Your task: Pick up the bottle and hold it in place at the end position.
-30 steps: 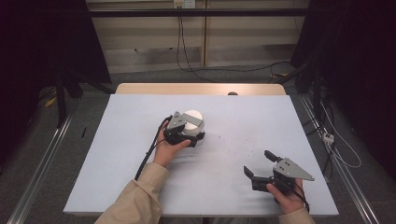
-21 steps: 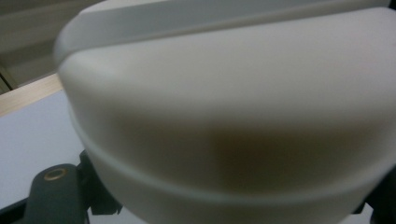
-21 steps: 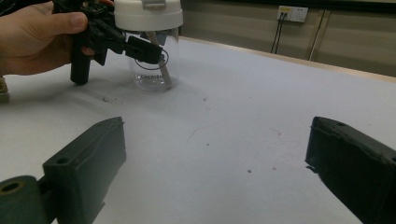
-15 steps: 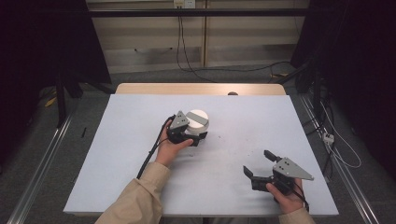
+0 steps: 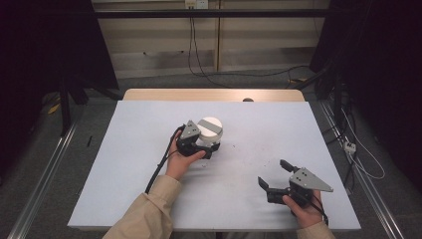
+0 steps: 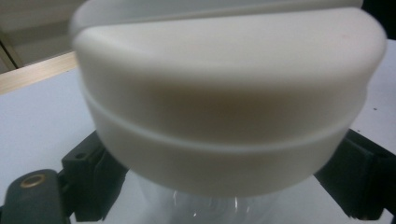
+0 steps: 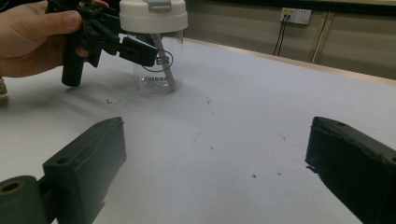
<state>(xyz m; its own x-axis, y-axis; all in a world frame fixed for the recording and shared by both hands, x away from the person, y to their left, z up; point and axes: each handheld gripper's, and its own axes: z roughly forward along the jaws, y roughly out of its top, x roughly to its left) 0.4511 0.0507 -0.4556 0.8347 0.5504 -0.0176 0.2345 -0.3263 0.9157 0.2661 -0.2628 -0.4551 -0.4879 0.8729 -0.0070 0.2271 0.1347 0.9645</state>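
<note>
A clear plastic bottle with a white lid stands upright on the white table, left of centre. My left gripper is shut on its clear body just under the lid, one black jaw on each side, and a hand holds the gripper from the near left. From the right gripper view, the bottle has black lettering and a straw inside, with the left gripper against it. My right gripper rests low near the front right, open, with bare table between its jaws.
Small dark specks mark the tabletop between the two grippers. A wooden strip runs along the far edge. Cables and metal rails lie on the floor around the table. A wall socket sits behind.
The bottle and the left gripper have shifted slightly to the right together. The right gripper has stayed where it was, still open.
</note>
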